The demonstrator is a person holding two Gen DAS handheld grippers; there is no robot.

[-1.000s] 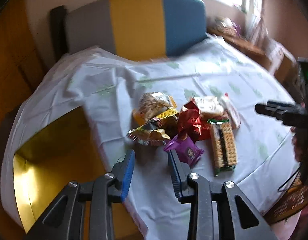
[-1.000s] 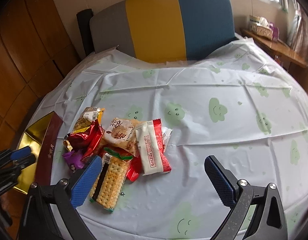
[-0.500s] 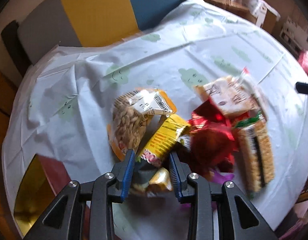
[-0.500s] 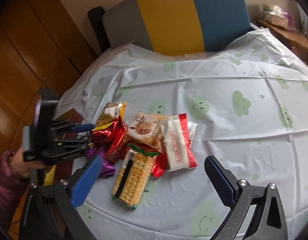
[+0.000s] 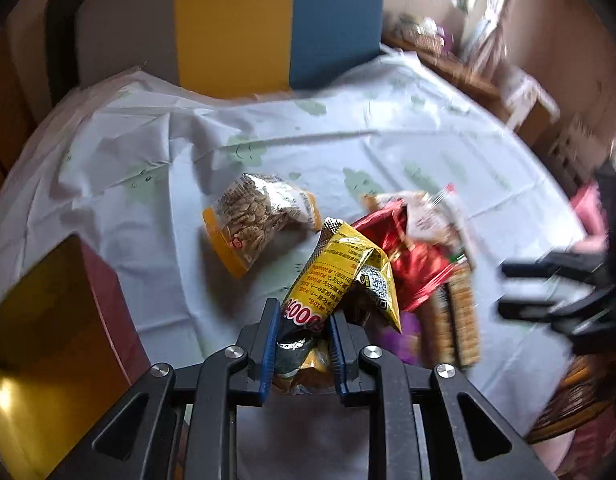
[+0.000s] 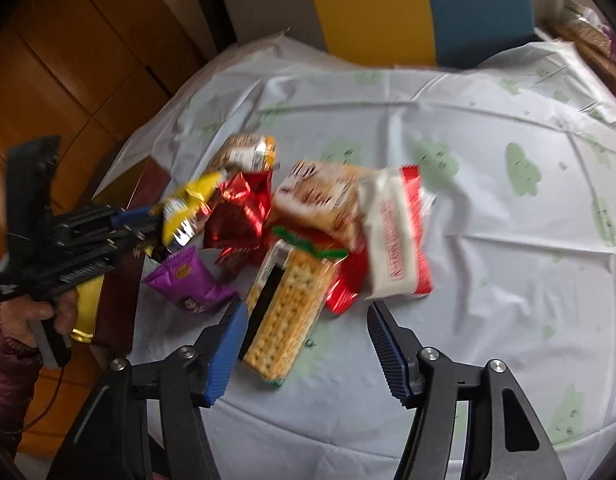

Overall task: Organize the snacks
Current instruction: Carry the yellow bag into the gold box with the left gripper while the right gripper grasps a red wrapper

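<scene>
A pile of snacks lies on the white tablecloth (image 6: 487,184). My left gripper (image 5: 302,318) is shut on a yellow packet (image 5: 339,272), also seen as the left gripper (image 6: 148,220) holding the yellow packet (image 6: 188,208) at the pile's left edge. My right gripper (image 6: 308,330) hangs low over the near side of the pile and its jaws are closing. The near end of a cracker pack (image 6: 288,304) lies between them, and the pads do not press it. A purple packet (image 6: 188,280), a red foil packet (image 6: 240,216) and a white-and-red packet (image 6: 395,240) lie around it.
A dark red box with a gold inside (image 5: 48,320) stands open at the table's left edge. A nut packet (image 5: 260,216) lies apart behind the pile. A grey, yellow and blue chair back (image 5: 228,28) rises beyond the table. A person's hand (image 6: 40,312) holds the left gripper.
The left jaws have closed on the yellow packet that sat between them. The right jaws have narrowed from wide open, and that gripper has sunk closer to the cracker pack.
</scene>
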